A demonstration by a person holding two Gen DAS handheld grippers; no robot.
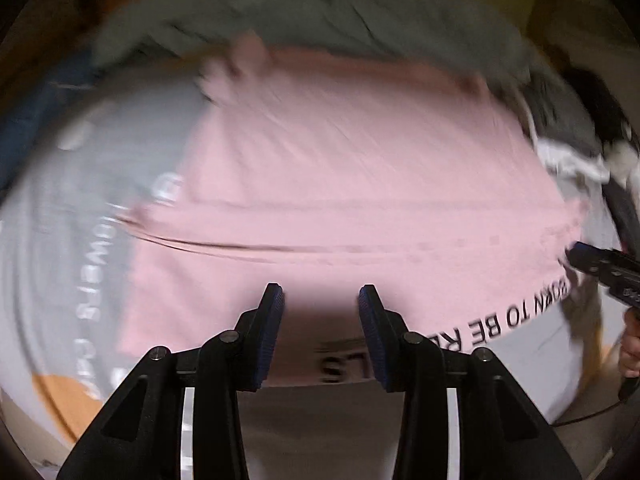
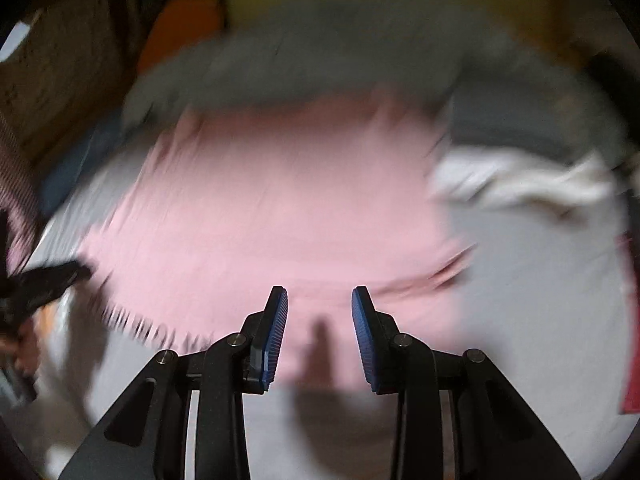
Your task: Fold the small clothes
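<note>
left wrist view: my left gripper (image 1: 320,312) is spread and empty above the near hem of the pink shirt (image 1: 340,168), lying flat on the grey printed sheet (image 1: 60,240); i should pinch both hem layers squarely. right wrist view: my right gripper (image 2: 320,316) also spread, empty, over the shirt's near edge; blur hides its far edge and the white cloth (image 2: 520,184) at right.

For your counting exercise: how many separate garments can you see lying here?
3: pink garment in the middle, grey garment behind it, crumpled white garment to its right. Blur may hide others.

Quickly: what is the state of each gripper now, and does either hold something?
Left gripper: open, holding nothing.
Right gripper: open, holding nothing.
</note>
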